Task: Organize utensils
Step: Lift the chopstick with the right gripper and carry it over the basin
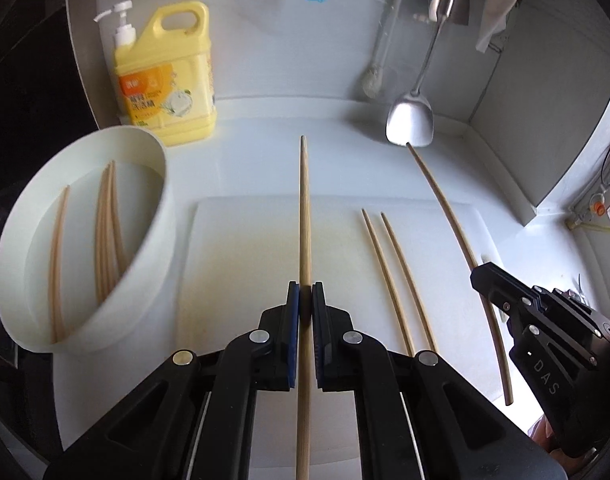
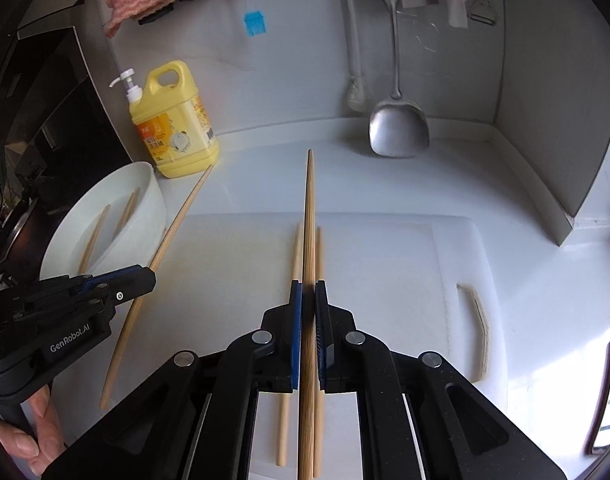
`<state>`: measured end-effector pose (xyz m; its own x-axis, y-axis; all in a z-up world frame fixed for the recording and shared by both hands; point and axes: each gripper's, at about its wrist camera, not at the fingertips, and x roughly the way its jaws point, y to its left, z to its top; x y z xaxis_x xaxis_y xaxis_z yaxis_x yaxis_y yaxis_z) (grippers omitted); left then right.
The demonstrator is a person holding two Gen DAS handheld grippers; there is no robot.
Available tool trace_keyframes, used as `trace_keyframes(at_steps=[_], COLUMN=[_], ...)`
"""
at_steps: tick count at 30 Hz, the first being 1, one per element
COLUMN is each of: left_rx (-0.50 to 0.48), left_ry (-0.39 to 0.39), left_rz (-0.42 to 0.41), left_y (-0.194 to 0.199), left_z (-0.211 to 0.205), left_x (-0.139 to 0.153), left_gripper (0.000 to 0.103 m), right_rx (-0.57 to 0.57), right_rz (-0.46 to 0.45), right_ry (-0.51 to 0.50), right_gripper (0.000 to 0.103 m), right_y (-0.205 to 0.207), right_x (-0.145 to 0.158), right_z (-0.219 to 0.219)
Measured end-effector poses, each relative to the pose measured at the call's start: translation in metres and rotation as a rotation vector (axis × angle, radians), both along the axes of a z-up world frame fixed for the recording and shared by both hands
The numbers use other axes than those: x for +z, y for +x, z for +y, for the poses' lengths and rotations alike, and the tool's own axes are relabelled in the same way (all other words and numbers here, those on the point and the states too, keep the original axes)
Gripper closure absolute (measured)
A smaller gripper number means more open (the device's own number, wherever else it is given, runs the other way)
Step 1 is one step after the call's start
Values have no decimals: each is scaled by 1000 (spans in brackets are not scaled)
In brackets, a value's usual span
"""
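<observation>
Left wrist view: the left gripper [image 1: 305,300] is gripping 1 wooden chopstick [image 1: 304,208] between its closed jaws, the stick running straight ahead above the white cutting board [image 1: 241,248] toward the back edge of the bench [image 1: 345,152]. 2 loose chopsticks [image 1: 389,276] are lying side by side on the board, nearer its right edge and apart from both grippers. A white bowl [image 1: 153,248] is standing just off the board's left edge, tilted in this view, and is holding several more chopsticks [image 1: 105,232]. The right gripper [image 1: 485,276] is appearing near the board's right edge, its jaws closed on a second chopstick [image 1: 445,204] whose far tip is pointing toward a steel spatula [image 1: 409,124] hanging at the back wall. A yellow detergent bottle [image 1: 169,80] is standing at the bench's back left corner, behind the bowl.

Right wrist view: the right gripper [image 2: 308,296] is clamping its chopstick [image 2: 309,216] between closed jaws, directly above the 2 loose chopsticks [image 2: 295,256] on the cutting board [image 2: 385,264]. The left gripper [image 2: 145,276], carried by a hand [image 2: 33,432], is holding its chopstick [image 2: 173,228] slanted beside the bowl [image 2: 145,184]. The bottle [image 2: 177,128] and spatula [image 2: 399,132] are occupying the back of the bench [image 2: 485,176].
</observation>
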<state>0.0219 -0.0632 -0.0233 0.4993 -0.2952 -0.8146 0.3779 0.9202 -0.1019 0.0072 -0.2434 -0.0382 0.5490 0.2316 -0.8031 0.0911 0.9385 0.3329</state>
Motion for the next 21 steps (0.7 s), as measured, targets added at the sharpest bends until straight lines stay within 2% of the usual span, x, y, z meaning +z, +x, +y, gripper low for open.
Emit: trace_keyframes(at_steps=[4,9,15,21], left_rx=[57,160,268,296], left_ry=[-25,-17,7,6], left_rz=[-49,-86,-91,-77], left_y=[11,30,64,97], left_z=[37,99,173,217], left_x=[29,48,52,47], left_gripper=[96,96,96,96], right_rx=[61,140,227,288], right_rz=[-52,-109,-124,-117], right_ry=[22,53,110,121], right_gripper=[97,97,97,97], right_y=[15,45,96,137], right_x=[26,51,66,70], right_z=[32,82,147,205])
